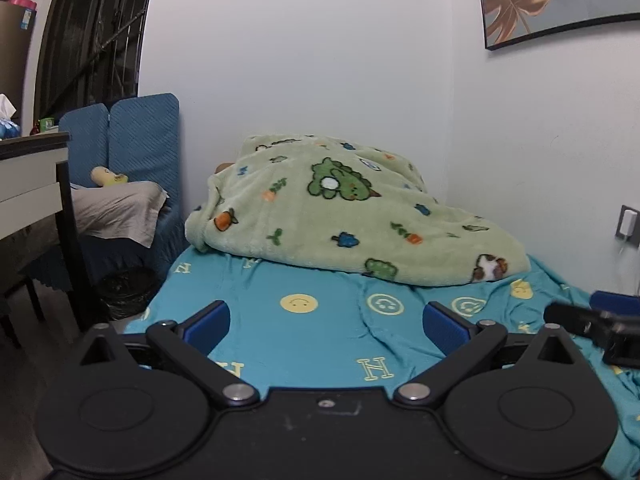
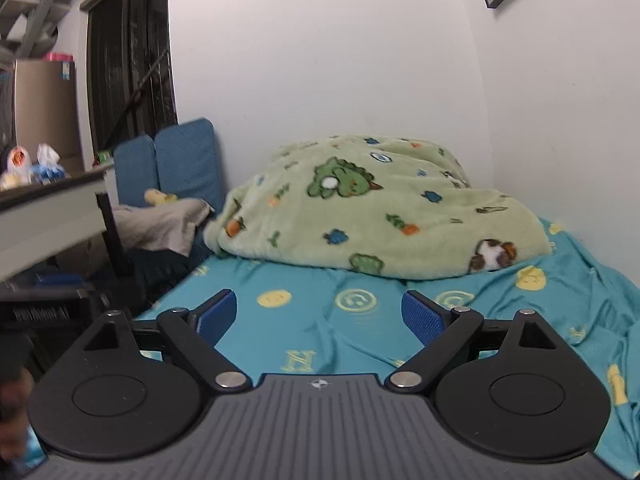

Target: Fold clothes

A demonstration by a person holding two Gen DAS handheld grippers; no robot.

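Note:
A pale green fleece blanket (image 1: 352, 208) with dinosaur and carrot prints lies bunched at the far end of the bed; it also shows in the right wrist view (image 2: 372, 216). The bed has a teal sheet (image 1: 304, 344) with smiley faces and letters, also in the right wrist view (image 2: 320, 328). My left gripper (image 1: 326, 320) is open and empty, held low over the sheet, well short of the blanket. My right gripper (image 2: 320, 312) is open and empty, likewise over the sheet. The right gripper's tip shows at the right edge of the left wrist view (image 1: 600, 320). No garment is visible on the sheet.
A blue padded chair (image 1: 136, 140) with grey cloth (image 1: 120, 212) and a yellow toy stands left of the bed. A desk (image 1: 32, 176) is at the far left, a black bin (image 1: 124, 288) beside it. White walls close the back and right; a wall socket (image 1: 629, 226) is at right.

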